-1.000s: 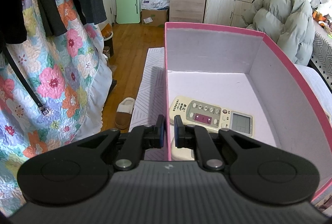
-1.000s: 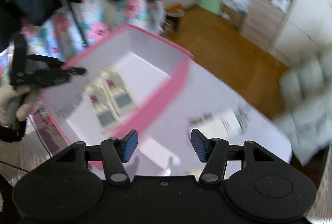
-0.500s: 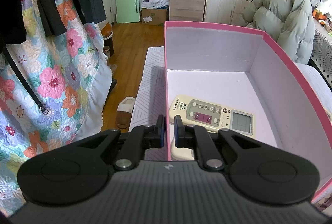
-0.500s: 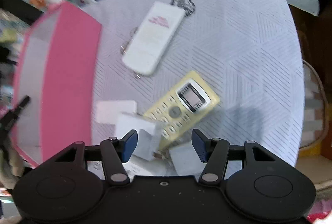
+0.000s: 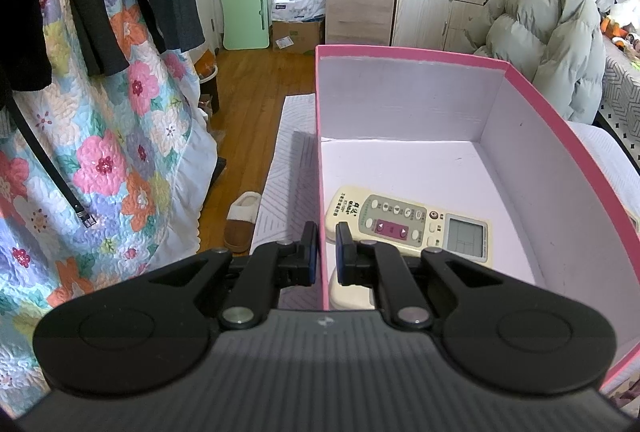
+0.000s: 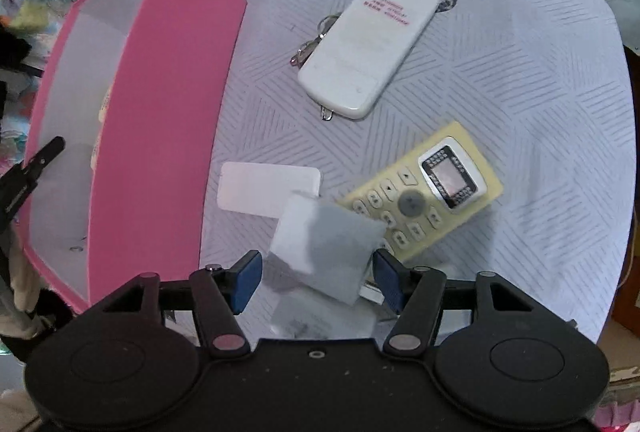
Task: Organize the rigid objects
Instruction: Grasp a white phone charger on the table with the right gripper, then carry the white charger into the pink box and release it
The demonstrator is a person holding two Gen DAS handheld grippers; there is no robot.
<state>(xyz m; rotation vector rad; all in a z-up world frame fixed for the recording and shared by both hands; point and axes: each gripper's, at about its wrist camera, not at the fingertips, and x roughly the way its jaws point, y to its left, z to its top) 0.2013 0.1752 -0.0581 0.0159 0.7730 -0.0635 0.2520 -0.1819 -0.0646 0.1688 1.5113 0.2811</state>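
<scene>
The pink box (image 5: 560, 135) holds a cream remote (image 5: 408, 228), and a second pale one (image 5: 352, 294) shows partly under my fingers. My left gripper (image 5: 323, 260) is shut on the box's left wall. In the right wrist view my right gripper (image 6: 319, 284) points down at the table, its jaws opening. A white block (image 6: 328, 244) sits between them, with the pads not pressing on it. Beyond it lie a yellow remote (image 6: 424, 191), a white card (image 6: 264, 187) and a white remote (image 6: 368, 43) lying face down over some keys (image 6: 316, 39).
The pink box (image 6: 160, 111) stands at the left of the cloth-covered table (image 6: 520, 71), with my left gripper's finger (image 6: 32, 171) at its near wall. Another flat white piece (image 6: 324, 320) lies under my right gripper. Floral bedding (image 5: 100, 151) and a slipper (image 5: 242, 220) are left of the table.
My right gripper has swung away from the box and come down over the table items, so the white block is now between its slightly wider jaws. The left gripper has not moved.
</scene>
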